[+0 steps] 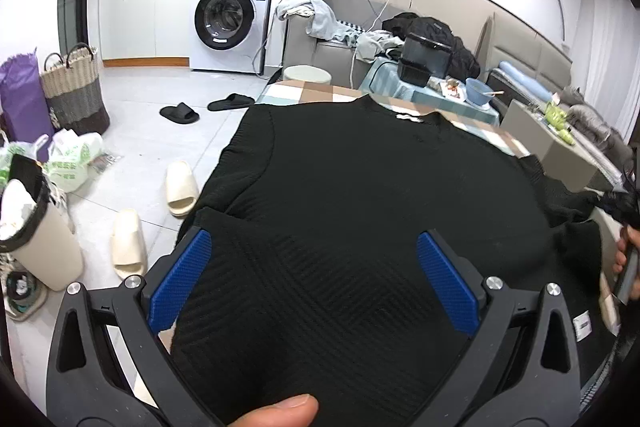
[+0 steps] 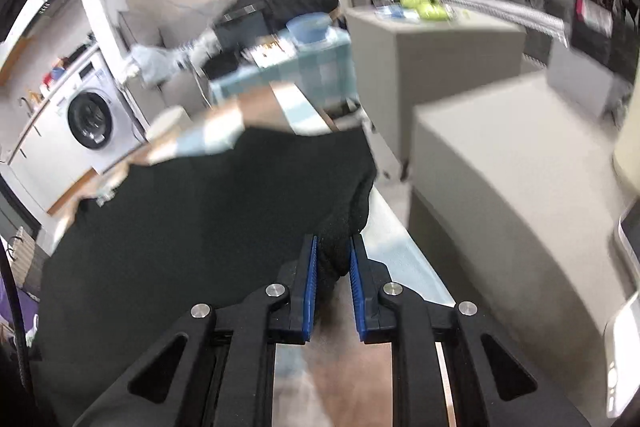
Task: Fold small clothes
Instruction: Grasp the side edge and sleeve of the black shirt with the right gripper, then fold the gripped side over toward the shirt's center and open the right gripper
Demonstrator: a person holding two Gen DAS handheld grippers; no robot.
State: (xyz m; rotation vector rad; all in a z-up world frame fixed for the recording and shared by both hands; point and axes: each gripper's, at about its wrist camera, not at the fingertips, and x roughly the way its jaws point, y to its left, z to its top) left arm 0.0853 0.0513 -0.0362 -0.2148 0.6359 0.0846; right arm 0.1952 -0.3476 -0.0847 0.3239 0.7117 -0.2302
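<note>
The left gripper points downward with its jaws spread wide, blue pads well apart; a thumb shows at its base. The right gripper angles downward, jaws nearly together, pinching black cloth.

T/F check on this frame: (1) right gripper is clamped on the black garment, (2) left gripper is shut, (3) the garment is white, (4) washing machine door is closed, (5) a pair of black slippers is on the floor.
1. The right gripper is clamped on the black garment. True: a bunched edge of the fabric sits between its blue pads.
2. The left gripper is shut. False: its jaws stand wide apart over the garment.
3. The garment is white. False: it is black knit.
4. The washing machine has its door closed. True.
5. A pair of black slippers lies on the floor. True, in front of the washing machine.
</note>
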